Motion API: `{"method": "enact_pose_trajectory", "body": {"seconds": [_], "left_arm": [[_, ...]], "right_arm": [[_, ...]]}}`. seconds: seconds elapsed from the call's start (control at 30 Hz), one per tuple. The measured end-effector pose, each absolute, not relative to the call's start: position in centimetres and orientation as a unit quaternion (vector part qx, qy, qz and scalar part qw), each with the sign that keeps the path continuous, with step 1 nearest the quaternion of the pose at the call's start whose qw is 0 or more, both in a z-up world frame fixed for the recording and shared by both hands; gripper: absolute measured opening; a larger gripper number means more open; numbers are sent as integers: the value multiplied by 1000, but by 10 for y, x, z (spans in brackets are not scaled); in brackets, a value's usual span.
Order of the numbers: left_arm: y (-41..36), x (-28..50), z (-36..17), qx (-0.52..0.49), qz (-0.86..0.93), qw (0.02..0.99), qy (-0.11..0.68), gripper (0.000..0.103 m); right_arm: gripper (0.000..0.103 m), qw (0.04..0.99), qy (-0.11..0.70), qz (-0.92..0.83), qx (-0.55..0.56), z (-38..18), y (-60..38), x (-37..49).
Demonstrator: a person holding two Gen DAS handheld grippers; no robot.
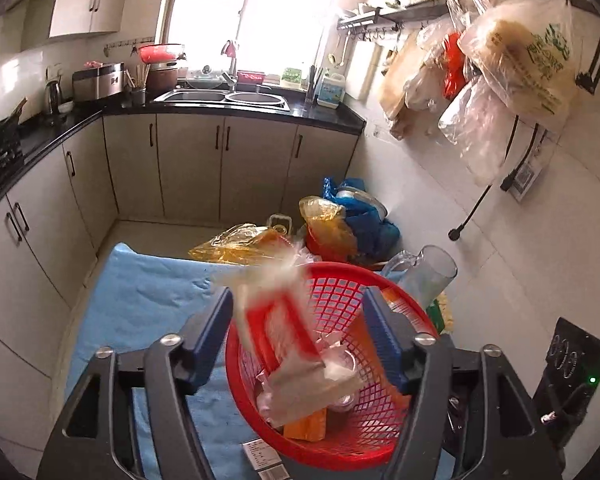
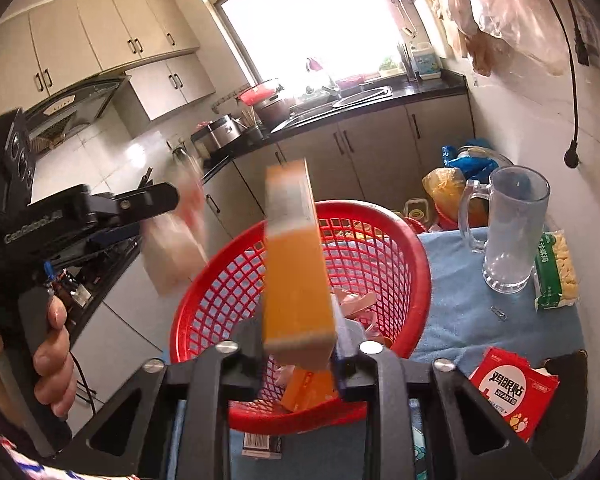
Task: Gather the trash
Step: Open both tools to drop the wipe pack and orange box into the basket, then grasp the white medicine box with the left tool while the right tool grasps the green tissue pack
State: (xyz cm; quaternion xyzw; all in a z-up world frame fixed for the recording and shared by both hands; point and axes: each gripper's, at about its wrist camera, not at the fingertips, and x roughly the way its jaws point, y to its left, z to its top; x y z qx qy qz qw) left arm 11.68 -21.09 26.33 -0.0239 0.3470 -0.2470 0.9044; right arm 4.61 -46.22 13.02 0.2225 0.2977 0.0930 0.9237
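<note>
Red plastic basket (image 1: pixel 332 364) fills the near centre of the left wrist view, standing on a blue cloth (image 1: pixel 140 304). The left tongs (image 1: pixel 300 320) stand wide apart; a blurred red-and-white wrapper (image 1: pixel 284 320) lies between them above the basket, and contact cannot be told. A glass mug (image 1: pixel 428 276) appears at far right.

Right wrist view: the right tongs (image 2: pixel 300 344) are closed on an orange box (image 2: pixel 296 264) held upright over the basket (image 2: pixel 380 248), which holds trash. The mug (image 2: pixel 508 228), a snack packet (image 2: pixel 556 272) and a red carton (image 2: pixel 508 392) sit right on the cloth-covered counter (image 2: pixel 480 320).
</note>
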Motion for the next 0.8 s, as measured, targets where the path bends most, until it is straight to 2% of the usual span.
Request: {"method": "enact_pose_trajectory", "body": {"seconds": [0.03, 0.1, 0.3, 0.53, 0.63, 0.8], "left_arm": [[-208, 116, 264, -27, -245, 906, 344, 70], [-201, 111, 266, -32, -242, 908, 340, 71], [-174, 88, 267, -47, -229, 913, 335, 72], [-133, 42, 256, -2, -165, 934, 316, 74], [-113, 20, 246, 10, -139, 940, 310, 77], [-83, -9, 220, 14, -128, 938, 322, 80]], "right_arm": [[44, 924, 296, 91, 224, 130, -464, 46], [52, 925, 291, 85, 228, 130, -468, 44], [59, 924, 285, 88, 241, 134, -477, 26], [62, 919, 297, 83, 244, 126, -486, -16], [66, 917, 303, 80, 249, 120, -489, -34], [67, 907, 321, 83, 261, 104, -492, -66]]}}
